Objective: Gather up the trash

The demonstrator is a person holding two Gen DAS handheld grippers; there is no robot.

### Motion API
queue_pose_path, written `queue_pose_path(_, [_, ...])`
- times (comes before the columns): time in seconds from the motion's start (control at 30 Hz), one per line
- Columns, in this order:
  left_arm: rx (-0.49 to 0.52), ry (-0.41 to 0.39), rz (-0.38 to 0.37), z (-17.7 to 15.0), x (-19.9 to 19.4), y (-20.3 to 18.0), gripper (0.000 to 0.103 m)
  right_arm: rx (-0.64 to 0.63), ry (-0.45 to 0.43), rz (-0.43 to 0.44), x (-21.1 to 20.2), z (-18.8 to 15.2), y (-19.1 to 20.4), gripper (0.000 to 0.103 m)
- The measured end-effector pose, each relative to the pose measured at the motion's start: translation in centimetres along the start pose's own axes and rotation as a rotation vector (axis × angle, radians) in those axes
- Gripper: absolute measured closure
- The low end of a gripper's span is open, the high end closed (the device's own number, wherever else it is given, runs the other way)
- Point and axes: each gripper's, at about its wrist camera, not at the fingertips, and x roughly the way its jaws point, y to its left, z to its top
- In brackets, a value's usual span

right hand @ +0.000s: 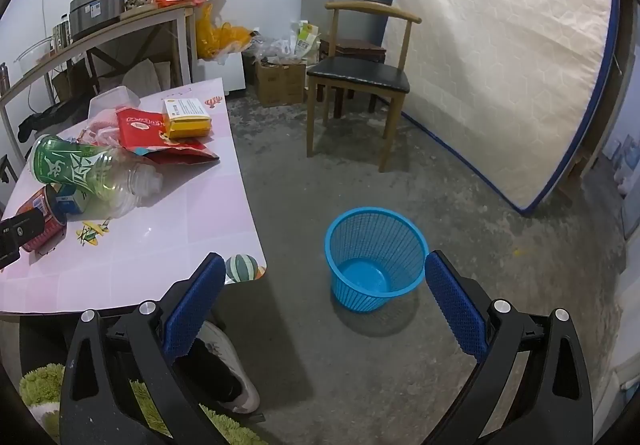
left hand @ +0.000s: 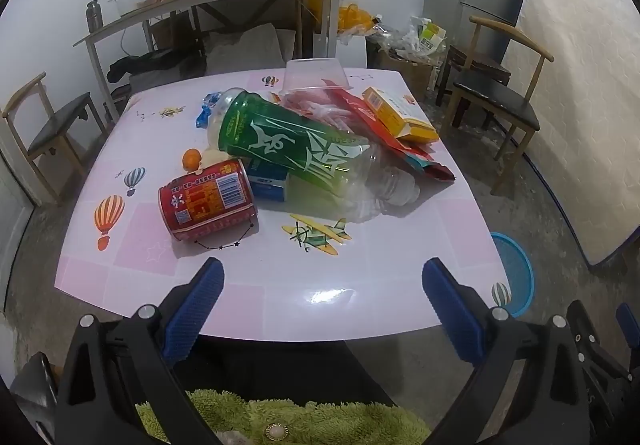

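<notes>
Several pieces of trash lie heaped mid-table [left hand: 400,245] on a glossy pink top: a clear plastic bottle [left hand: 296,149] with a green label, a dented red can [left hand: 206,201] on its side, a yellow carton [left hand: 400,115], a red wrapper [left hand: 404,149] and an upturned clear tub [left hand: 316,75]. Off the table's right edge, a blue mesh basket [right hand: 376,265] stands on bare concrete, nothing inside. Left gripper [left hand: 322,285] and right gripper [right hand: 324,281] both gape wide, holding nothing.

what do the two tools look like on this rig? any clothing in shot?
Both alike: left tool and right tool have black plastic arms with silver pivot bolts and blue dimpled pads. No cables visible. Person wears fuzzy green garment and a white shoe.
</notes>
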Motion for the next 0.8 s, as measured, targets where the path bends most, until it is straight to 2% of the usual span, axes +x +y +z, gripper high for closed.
queue_pose_path(0.8, [-0.024, -0.008, 0.017, 0.02, -0.30, 0.75, 0.006, -0.002, -0.004, -0.003, -0.09, -0.07, 0.52, 0.008])
